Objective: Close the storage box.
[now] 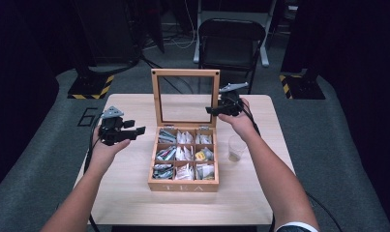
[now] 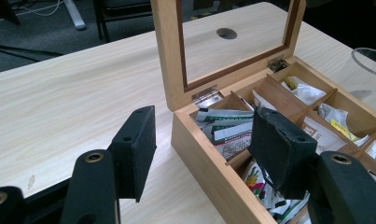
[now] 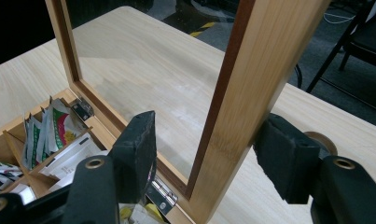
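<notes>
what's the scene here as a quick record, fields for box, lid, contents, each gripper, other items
box: wooden tea box on the table, nine compartments
lid: glass-paned lid standing upright, open
contents: tea bags in the compartments
right gripper: right gripper straddles the lid's side frame, one pad against it, the other apart
left gripper: left gripper open, holding nothing, beside the box's left wall
other items: clear cup right of the box

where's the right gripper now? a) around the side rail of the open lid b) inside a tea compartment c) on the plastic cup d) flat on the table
a: in the right gripper view the right gripper has its jaws on either side of the upright lid rail of the tea box.
</notes>
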The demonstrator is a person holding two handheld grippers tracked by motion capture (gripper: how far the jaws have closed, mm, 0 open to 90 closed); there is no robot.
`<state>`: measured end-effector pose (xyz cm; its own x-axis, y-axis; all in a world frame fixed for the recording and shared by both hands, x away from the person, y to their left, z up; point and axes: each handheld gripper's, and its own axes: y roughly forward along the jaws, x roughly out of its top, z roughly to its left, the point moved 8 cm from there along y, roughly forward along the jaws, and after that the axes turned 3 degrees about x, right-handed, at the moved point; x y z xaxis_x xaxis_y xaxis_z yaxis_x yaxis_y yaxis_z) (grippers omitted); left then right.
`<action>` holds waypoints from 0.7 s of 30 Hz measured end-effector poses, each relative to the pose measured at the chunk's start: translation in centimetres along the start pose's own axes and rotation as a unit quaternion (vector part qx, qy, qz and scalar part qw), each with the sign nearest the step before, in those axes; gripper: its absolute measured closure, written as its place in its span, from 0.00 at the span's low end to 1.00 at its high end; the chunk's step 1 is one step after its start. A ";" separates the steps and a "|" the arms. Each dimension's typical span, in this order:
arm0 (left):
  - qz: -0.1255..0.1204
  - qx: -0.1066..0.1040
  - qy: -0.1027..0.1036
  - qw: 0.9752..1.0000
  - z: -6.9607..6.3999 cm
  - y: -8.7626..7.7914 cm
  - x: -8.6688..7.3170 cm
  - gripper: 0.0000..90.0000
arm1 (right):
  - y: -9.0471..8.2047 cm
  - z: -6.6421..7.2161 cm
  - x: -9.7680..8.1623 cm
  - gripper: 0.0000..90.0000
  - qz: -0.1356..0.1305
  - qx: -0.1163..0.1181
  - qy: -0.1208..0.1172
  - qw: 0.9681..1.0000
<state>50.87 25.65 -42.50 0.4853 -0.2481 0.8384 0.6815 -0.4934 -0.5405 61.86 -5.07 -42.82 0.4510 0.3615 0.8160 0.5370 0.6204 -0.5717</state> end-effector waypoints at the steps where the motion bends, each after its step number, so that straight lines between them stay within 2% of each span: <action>1: -0.001 0.001 0.000 1.000 0.0 0.0 0.0 0.45 | 0.0 0.0 0.0 0.43 0.000 0.000 0.000 1.000; 5: 0.000 0.001 0.001 1.000 0.0 0.0 0.0 0.45 | -0.3 0.2 0.0 0.45 -0.001 0.005 0.009 1.000; 8: -0.001 0.000 0.002 1.000 -0.1 0.1 0.0 0.45 | -0.5 0.2 0.0 0.47 0.002 0.004 0.003 1.000; 16: 0.000 0.000 0.003 1.000 -0.3 0.3 0.0 0.45 | -1.0 0.4 0.0 0.55 0.006 -0.005 0.006 1.000; 21: 0.000 -0.001 0.002 1.000 -0.4 0.2 0.1 0.45 | -1.3 0.7 0.1 0.55 0.009 -0.006 0.015 1.000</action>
<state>50.82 25.15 -42.55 0.4831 -0.2522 0.8385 0.6803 -0.4948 -0.5408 60.70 -5.40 -41.96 0.4830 0.3513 0.8021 0.5368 0.6049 -0.5882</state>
